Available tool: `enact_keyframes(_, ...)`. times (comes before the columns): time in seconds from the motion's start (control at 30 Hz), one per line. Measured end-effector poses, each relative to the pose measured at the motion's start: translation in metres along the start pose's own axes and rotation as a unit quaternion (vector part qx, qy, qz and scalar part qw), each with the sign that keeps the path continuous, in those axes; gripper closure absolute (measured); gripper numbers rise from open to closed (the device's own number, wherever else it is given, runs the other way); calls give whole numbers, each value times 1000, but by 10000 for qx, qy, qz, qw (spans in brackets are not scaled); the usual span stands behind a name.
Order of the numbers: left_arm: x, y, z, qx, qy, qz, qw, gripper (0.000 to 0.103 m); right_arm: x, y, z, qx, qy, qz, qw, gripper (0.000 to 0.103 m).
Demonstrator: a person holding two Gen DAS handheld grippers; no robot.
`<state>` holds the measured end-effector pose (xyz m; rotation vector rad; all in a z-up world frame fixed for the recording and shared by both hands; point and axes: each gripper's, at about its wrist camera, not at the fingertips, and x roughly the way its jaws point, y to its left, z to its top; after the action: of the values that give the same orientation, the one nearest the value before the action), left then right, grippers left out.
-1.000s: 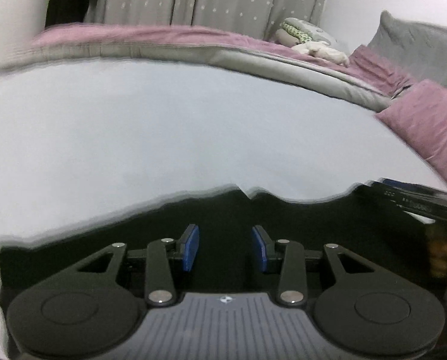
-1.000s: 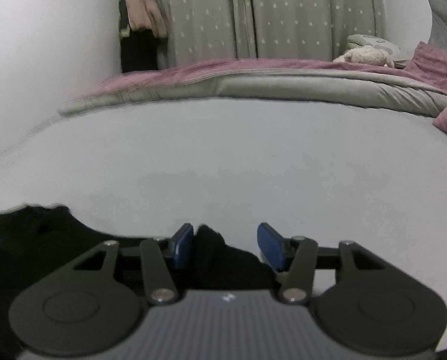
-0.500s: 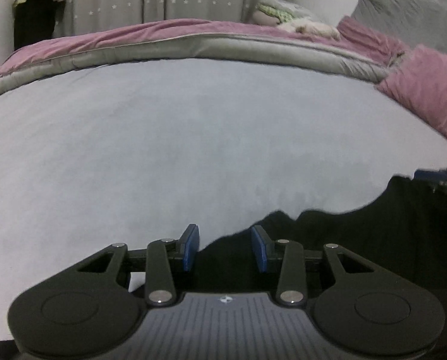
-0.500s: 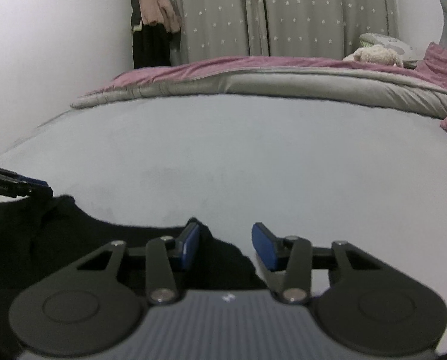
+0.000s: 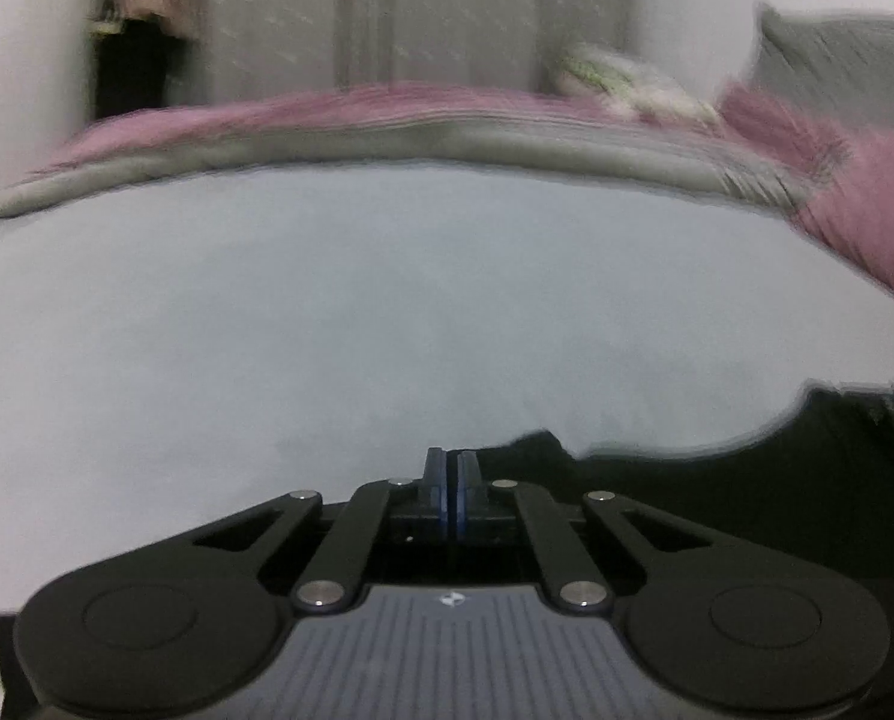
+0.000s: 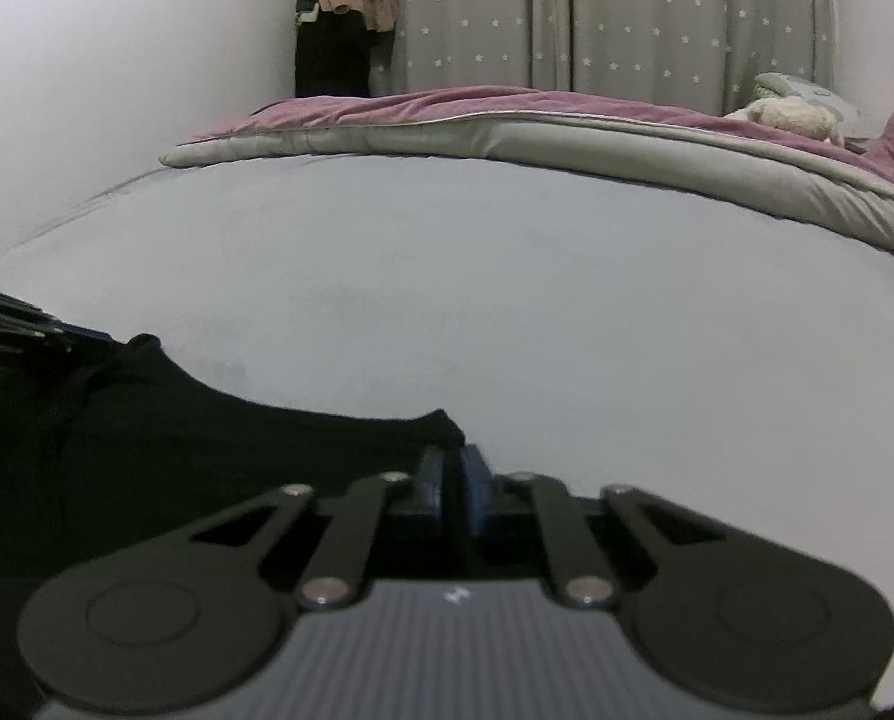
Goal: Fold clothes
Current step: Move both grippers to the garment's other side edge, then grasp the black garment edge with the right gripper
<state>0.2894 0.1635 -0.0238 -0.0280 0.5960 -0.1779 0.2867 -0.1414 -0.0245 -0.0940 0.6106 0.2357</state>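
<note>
A black garment [image 5: 747,480] lies on the pale grey bed sheet [image 5: 387,300]. In the left wrist view it spreads from the fingers to the right edge. My left gripper [image 5: 449,468] is shut at the garment's left corner, blue pads together on the cloth edge. In the right wrist view the black garment [image 6: 177,450] fills the lower left. My right gripper [image 6: 454,474] is shut on its right corner, a dark fold between the pads. The left gripper's tip [image 6: 15,324] shows at the far left edge there.
A folded grey and mauve duvet [image 6: 537,132] lies across the far side of the bed. Mauve pillows [image 5: 867,222] and a grey cushion [image 5: 837,66] stand at the right. A plush toy [image 6: 789,114], star-print curtains [image 6: 597,12] and hanging clothes [image 6: 345,6] are behind.
Both grippers have closed from open onto the garment's corners. The left wrist view has swung and is blurred; the right gripper has shifted slightly with the cloth.
</note>
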Motion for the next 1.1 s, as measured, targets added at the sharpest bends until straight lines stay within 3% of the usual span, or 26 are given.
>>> enact_keyframes(0.13,-4,1,-8,-155,-291,225,9992,101,-3,10,2,-192,-188,-458,9986,96)
enact_keyframes(0.33,14,1,-14,-145,93,434,9989,100,3,18,0,-294,-206,-639,9973,96)
enact_keyframes(0.5,14,-3,-16,83,162,535,9984,98,12,20,-1,-308,3,-630,9975,91)
enact_keyframes(0.57,14,-2,-11,104,171,561,9982,87,11,18,-1,-244,-6,-625,9977,90)
enact_keyframes(0.67,3,-6,-8,88,198,672,9975,70,5,12,0,-77,-103,-542,9984,73)
enact_keyframes(0.77,-12,-13,-2,137,220,743,9969,66,-6,3,7,147,-213,-441,9987,56)
enact_keyframes(1.0,-46,-44,16,106,206,426,9988,53,-44,-23,17,777,-272,-226,9963,47)
enact_keyframes(1.1,-54,-67,18,160,231,213,9994,41,-68,-41,14,940,-235,-230,9950,45)
